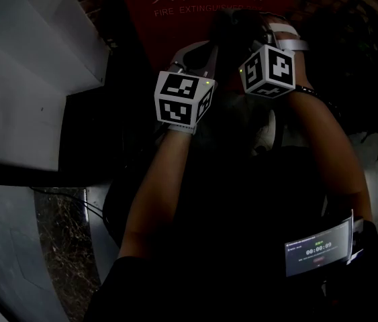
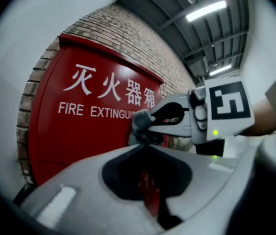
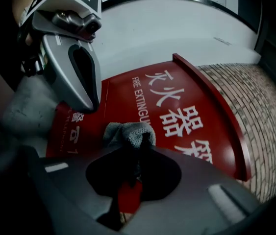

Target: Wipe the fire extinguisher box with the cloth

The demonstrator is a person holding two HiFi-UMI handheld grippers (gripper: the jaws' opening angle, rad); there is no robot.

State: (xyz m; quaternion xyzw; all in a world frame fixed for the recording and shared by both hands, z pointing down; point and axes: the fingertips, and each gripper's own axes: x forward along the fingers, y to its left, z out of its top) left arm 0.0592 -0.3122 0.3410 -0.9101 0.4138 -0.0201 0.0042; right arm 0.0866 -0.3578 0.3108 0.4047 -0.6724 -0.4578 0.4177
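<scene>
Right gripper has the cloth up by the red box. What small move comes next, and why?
Probably ease the right gripper forward so the grey cloth pinched in its jaws presses on the red box front, then start a stroke. Contact cannot be confirmed; the left gripper is shut and empty.

Red, white-lettered fire extinguisher box (image 2: 79,141), upright; grey cloth (image 3: 128,133) bunched close before its front.

The fire extinguisher box (image 2: 79,141) is standing against the brick wall (image 2: 128,38). Before it, the left gripper (image 2: 145,148) is hanging just beside the right gripper (image 3: 137,148), which is holding the cloth (image 3: 128,132).
</scene>
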